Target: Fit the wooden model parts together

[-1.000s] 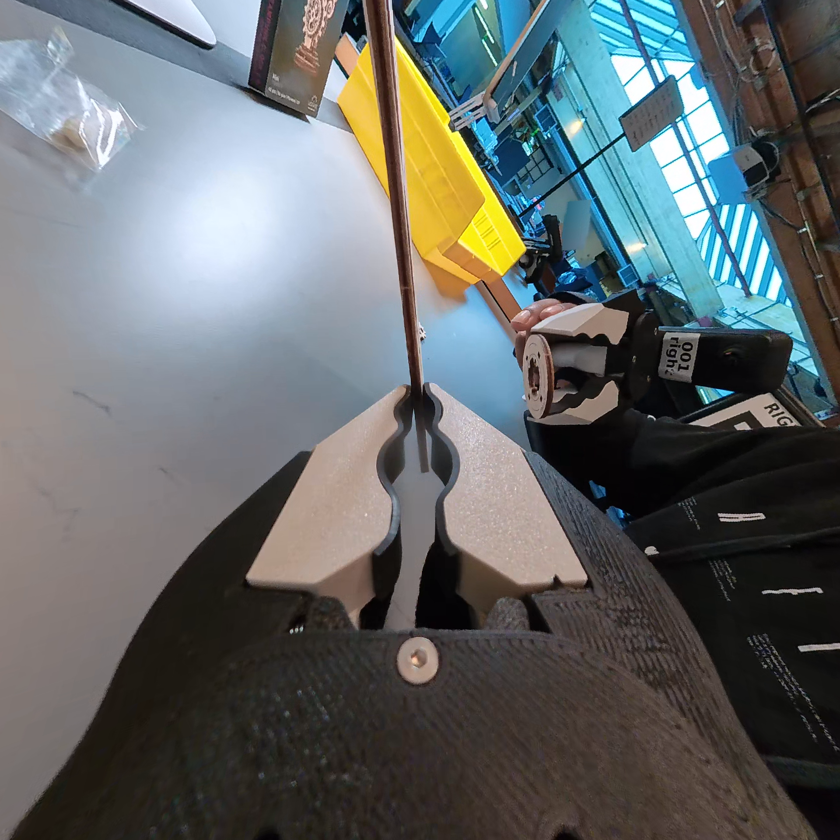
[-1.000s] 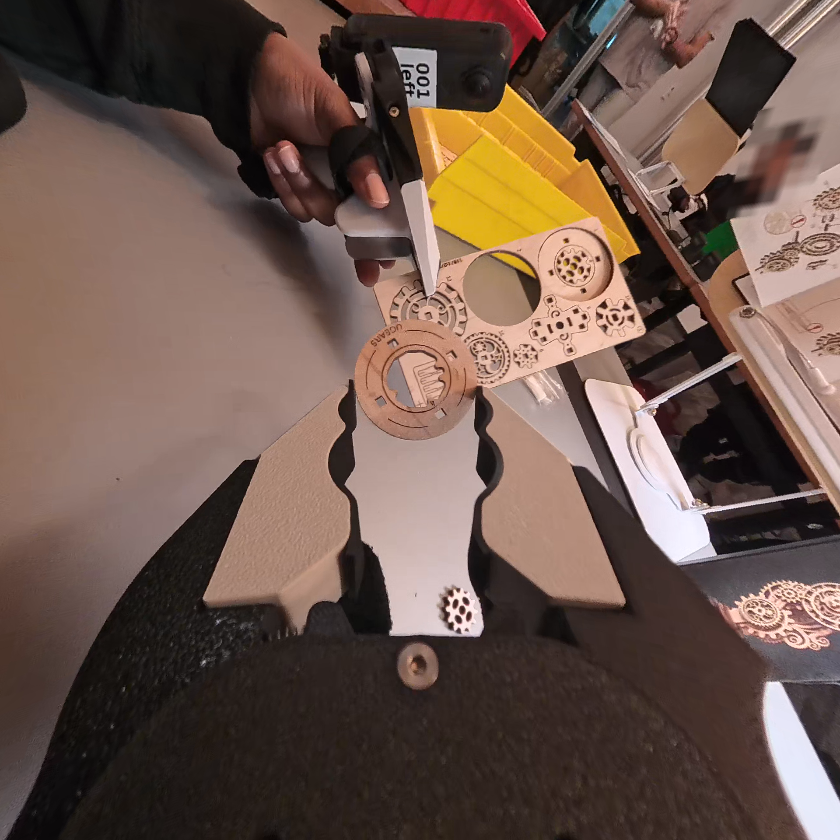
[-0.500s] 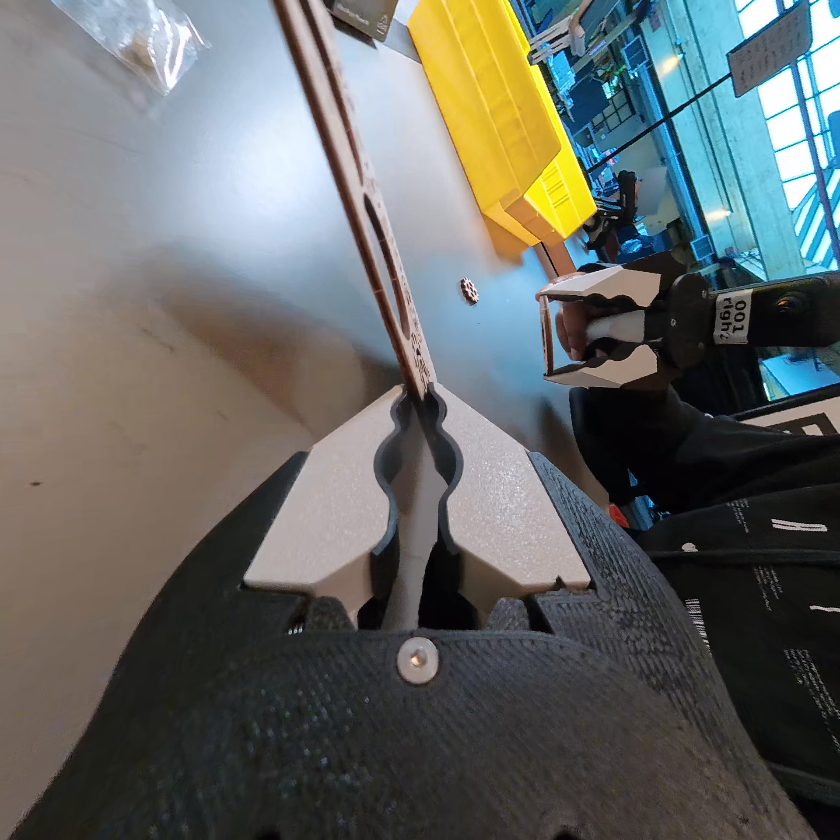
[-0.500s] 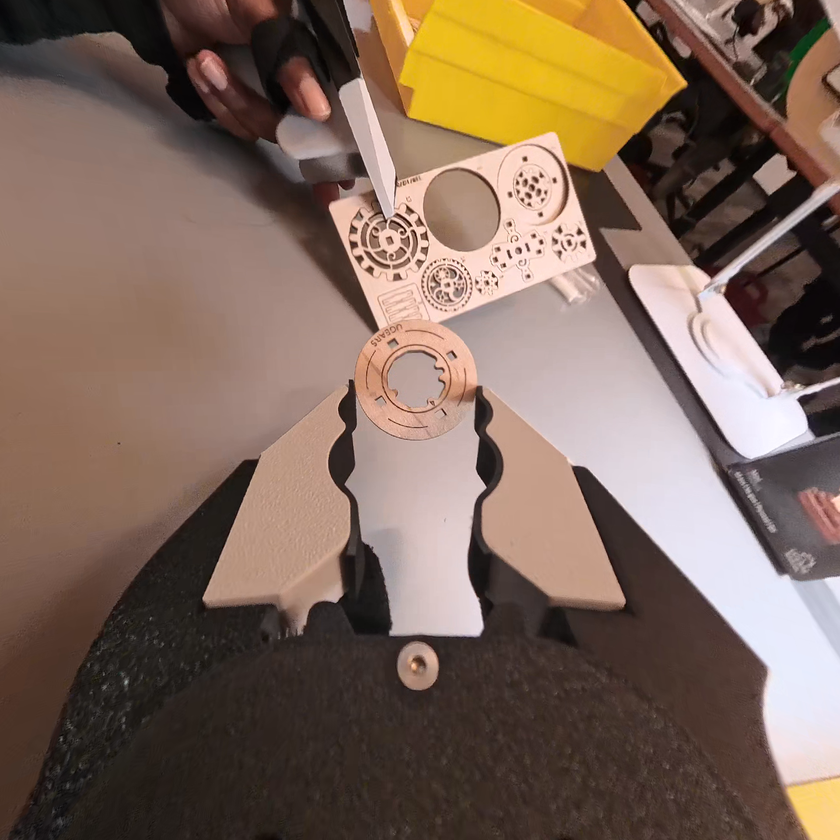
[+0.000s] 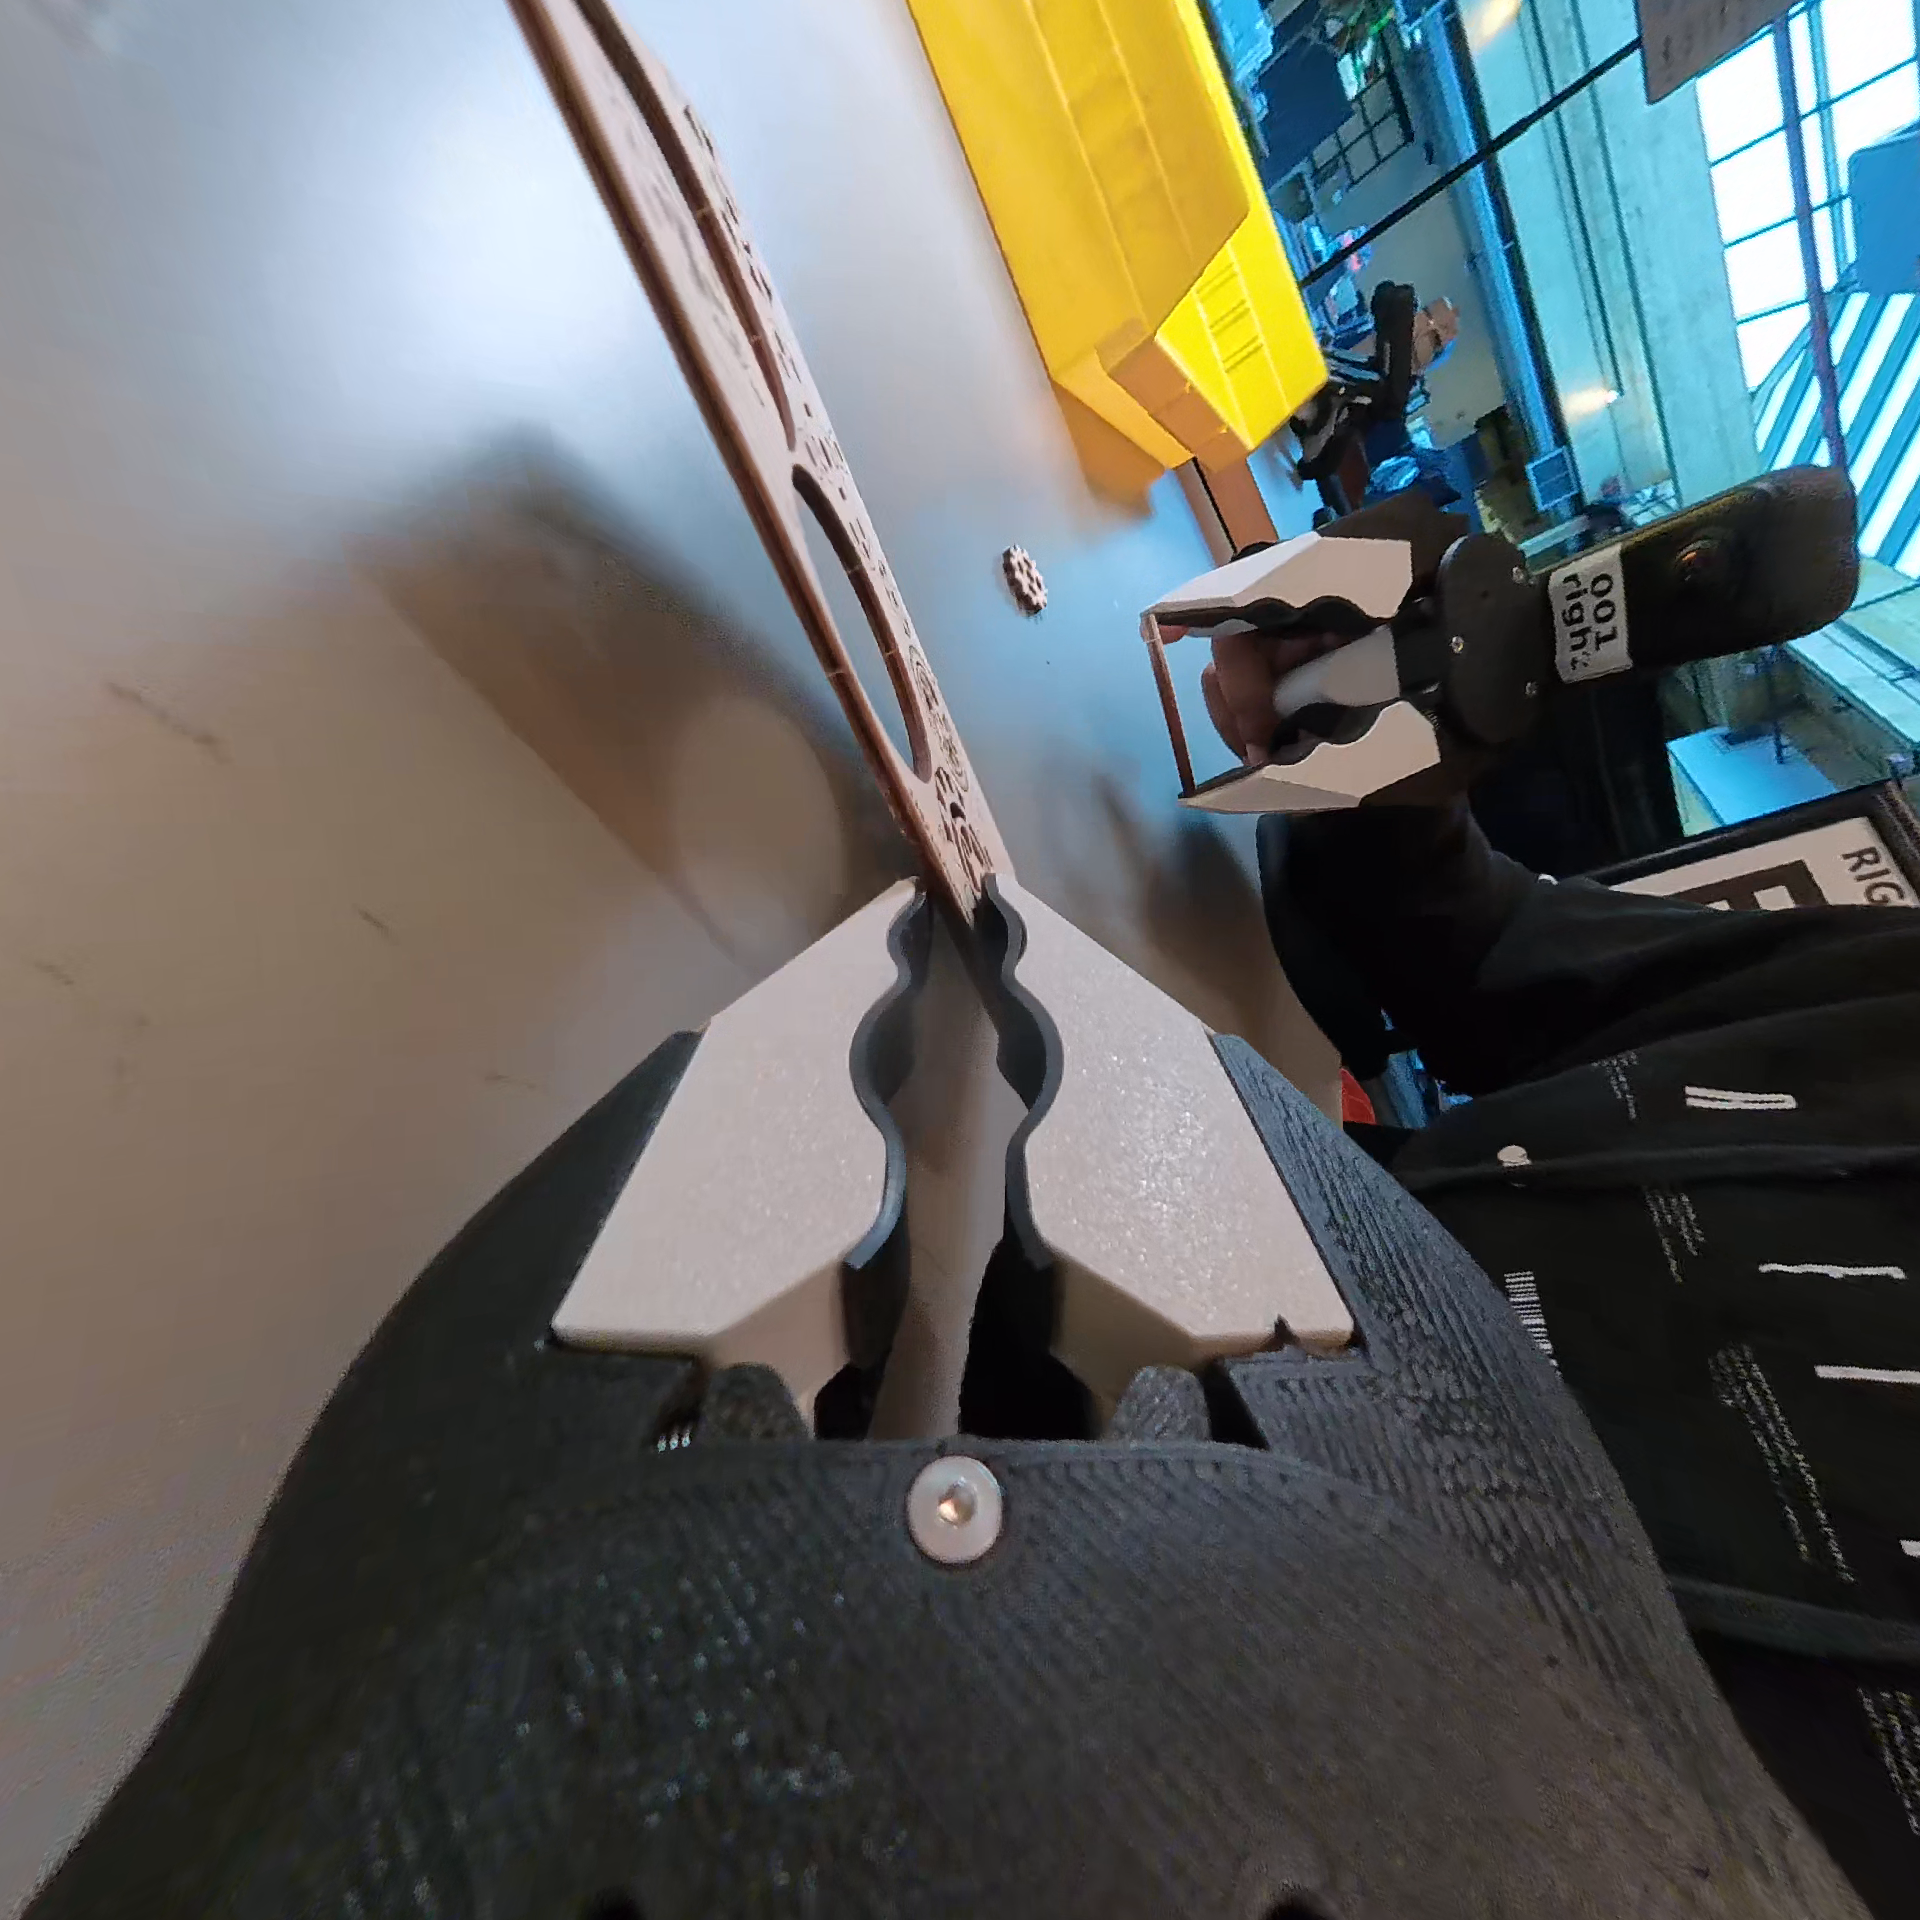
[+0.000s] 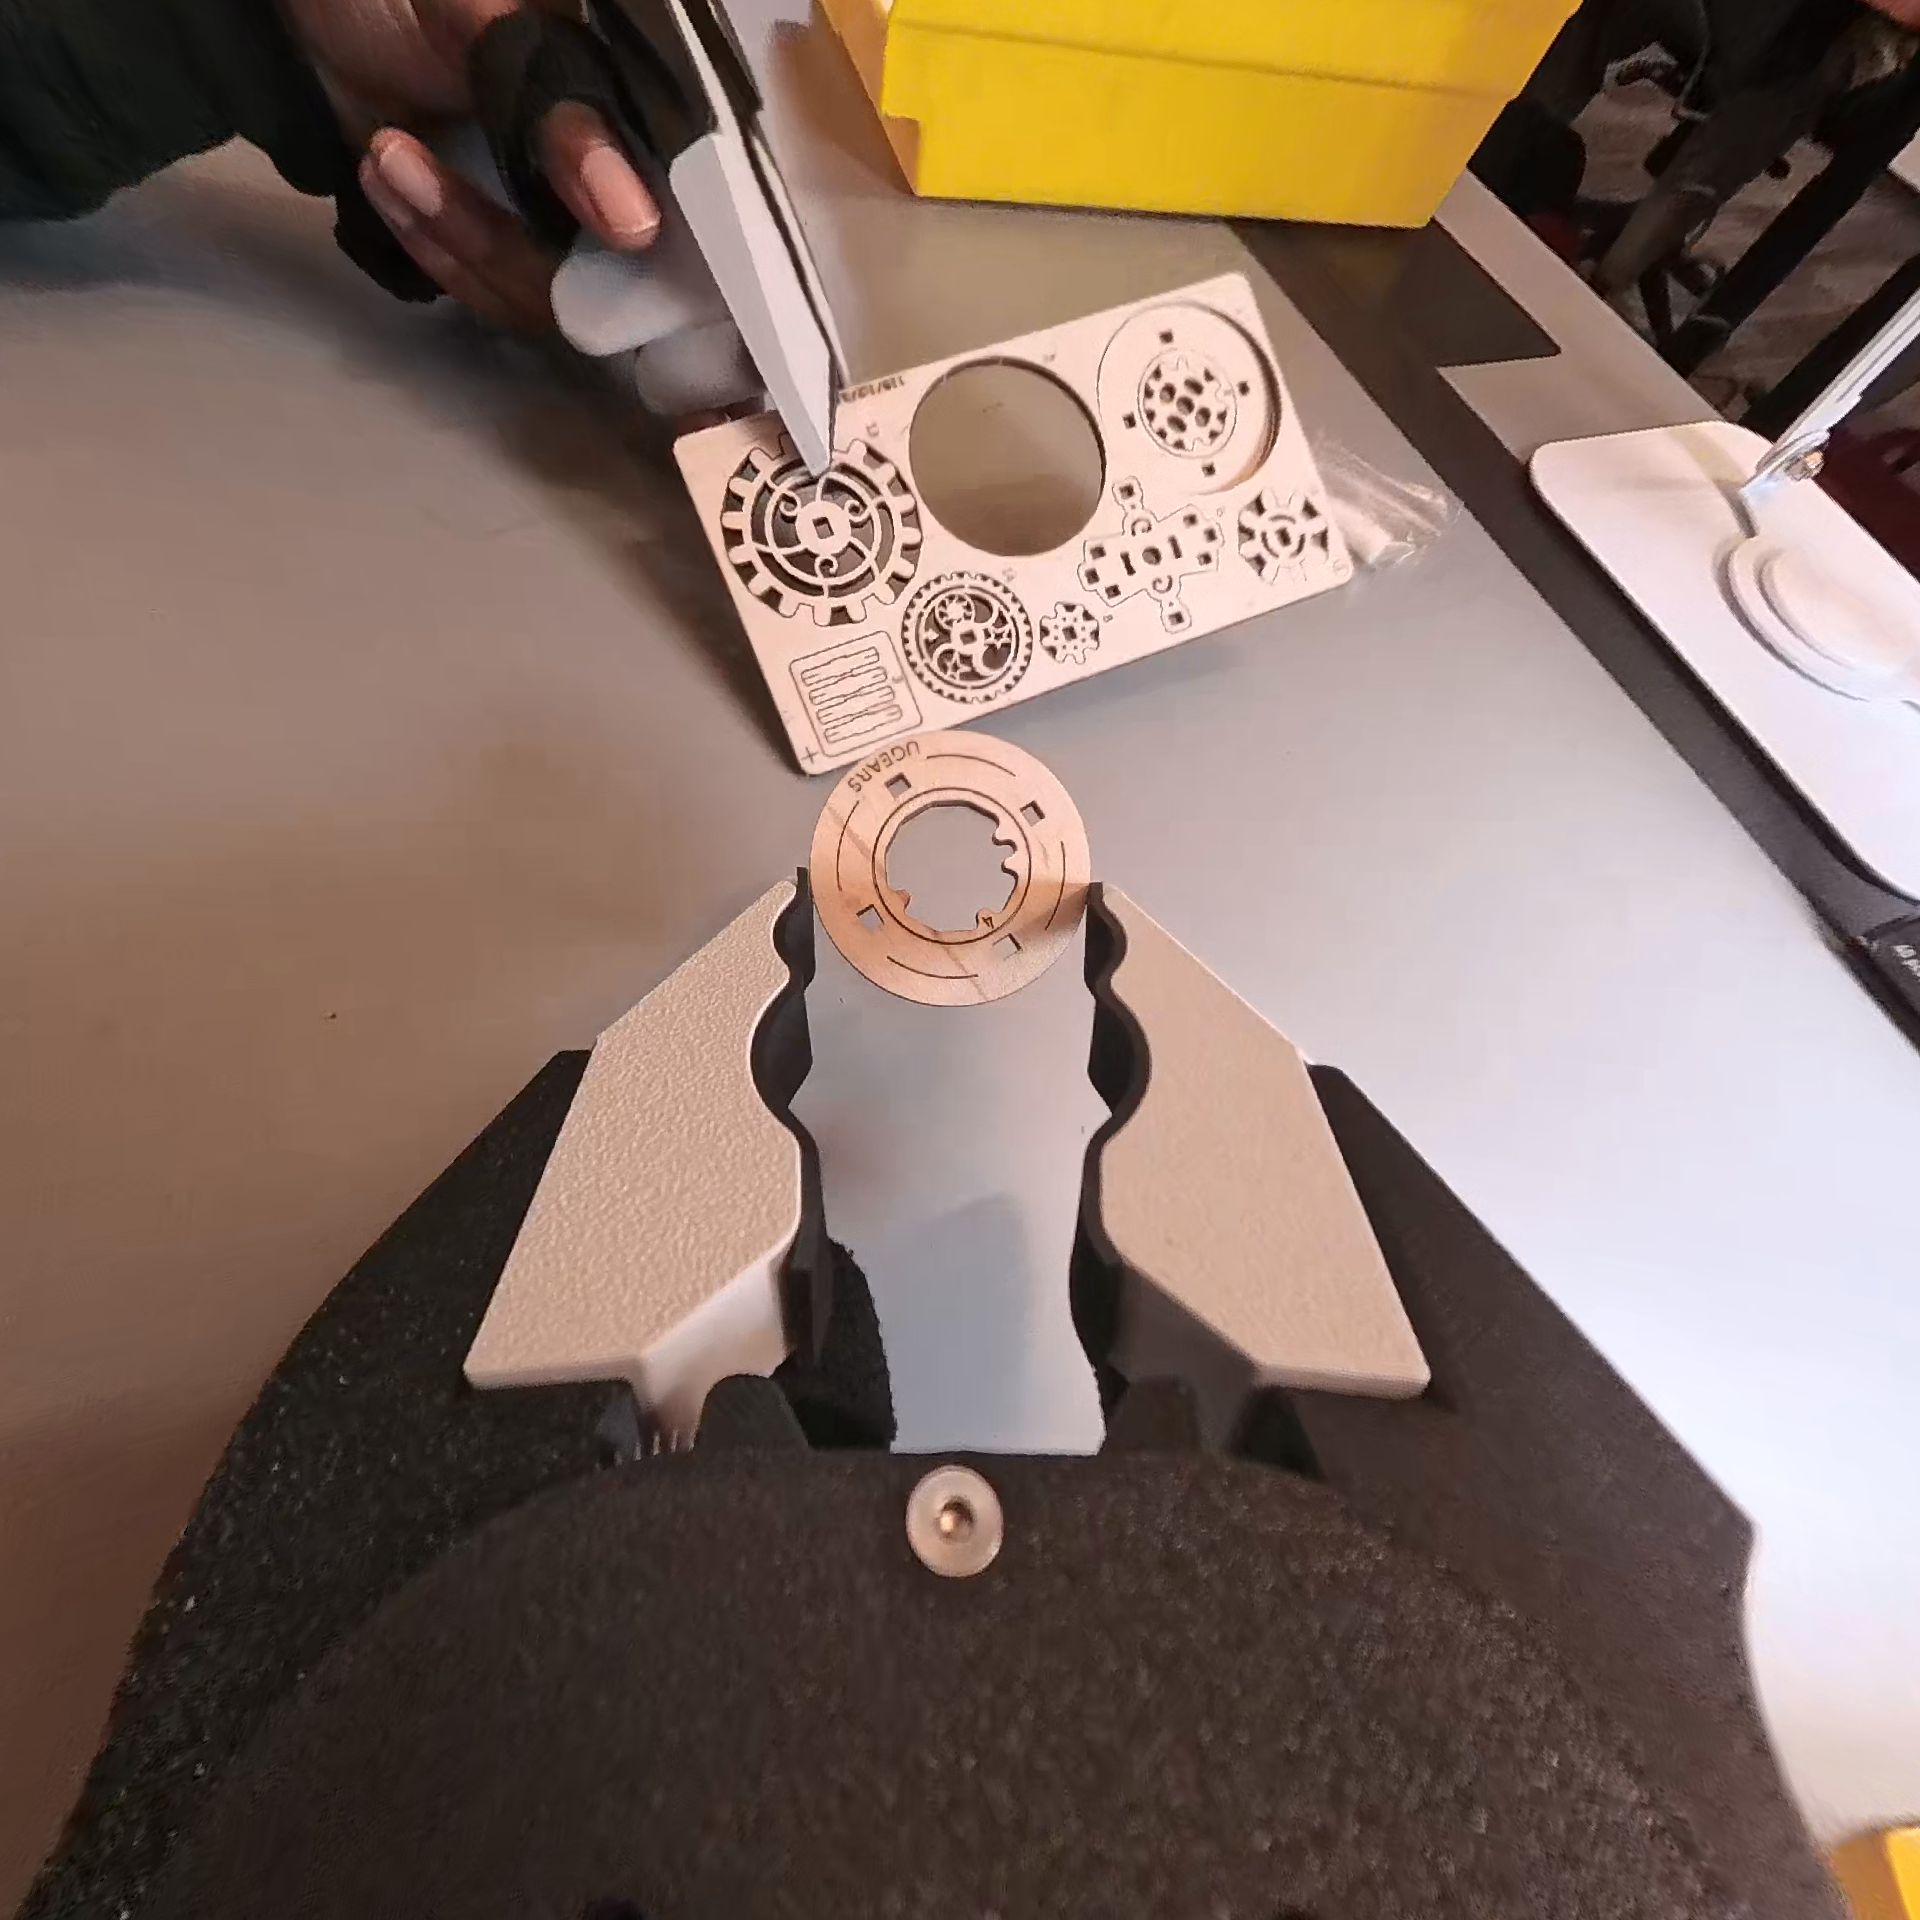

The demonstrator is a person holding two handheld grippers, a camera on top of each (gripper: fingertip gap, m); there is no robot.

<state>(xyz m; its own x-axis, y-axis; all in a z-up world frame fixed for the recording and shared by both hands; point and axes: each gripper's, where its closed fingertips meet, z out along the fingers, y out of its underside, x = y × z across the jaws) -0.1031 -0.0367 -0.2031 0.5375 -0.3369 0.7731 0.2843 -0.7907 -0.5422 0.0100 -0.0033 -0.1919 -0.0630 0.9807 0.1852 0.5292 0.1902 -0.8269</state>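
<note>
Wooden ring (image 6: 949, 868) pinched in R gripper (image 6: 948, 902); L gripper (image 5: 953, 914) clamps parts sheet (image 6: 1013, 540).

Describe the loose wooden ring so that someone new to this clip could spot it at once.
On the grey table, in front of the yellow bin, lies a pale wooden parts sheet. Just nearer the camera, the right gripper pinches a flat wooden ring by its edges. Unlike the sheet's gears, it is loose, darker and toothless outside.
</note>
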